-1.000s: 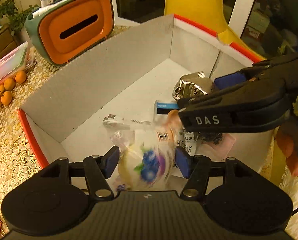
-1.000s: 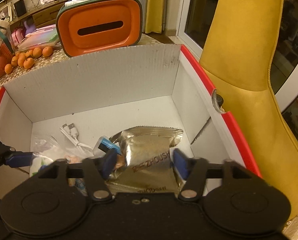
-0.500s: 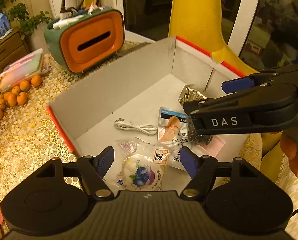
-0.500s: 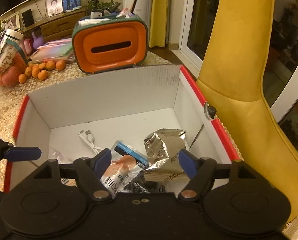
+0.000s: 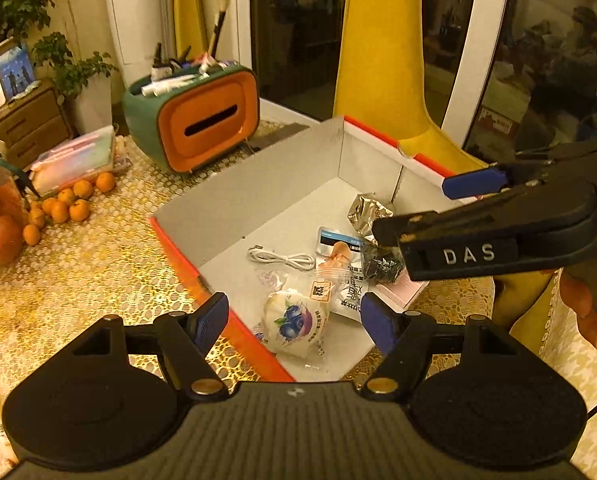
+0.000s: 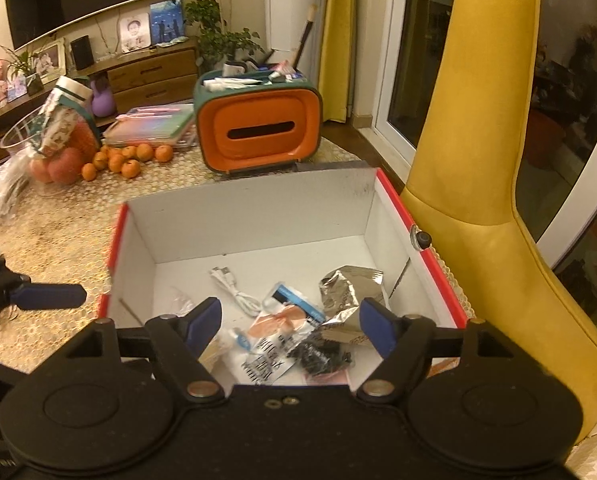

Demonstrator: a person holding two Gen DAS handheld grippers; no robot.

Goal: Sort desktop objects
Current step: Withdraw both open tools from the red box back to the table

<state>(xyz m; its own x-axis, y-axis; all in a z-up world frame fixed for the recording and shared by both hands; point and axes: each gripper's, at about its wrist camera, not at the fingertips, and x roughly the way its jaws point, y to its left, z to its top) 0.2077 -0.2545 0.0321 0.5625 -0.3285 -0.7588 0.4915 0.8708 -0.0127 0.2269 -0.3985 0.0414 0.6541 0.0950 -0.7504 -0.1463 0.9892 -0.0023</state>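
Left gripper (image 5: 294, 320) and right gripper (image 6: 290, 322) above red-rimmed box (image 6: 116, 248) on table (image 5: 78, 272); fingers of both spread, nothing between; right jaws just been opening. Inside box: blueberry bun packet (image 5: 294, 320) near front wall, white cable (image 6: 234, 290), silver foil pouch (image 6: 346, 292), snack sachets. Orange tissue holder (image 6: 258, 132) behind box.

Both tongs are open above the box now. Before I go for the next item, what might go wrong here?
1. The blueberry bun packet lies against the near red edge of the box; a tong passing low could catch its wrapper and drag it out.
2. The right tongs sit close over the silver bag and cable, so a careless swing may snag either.
3. The oranges lie loose on the tablecloth and may roll if nudged.
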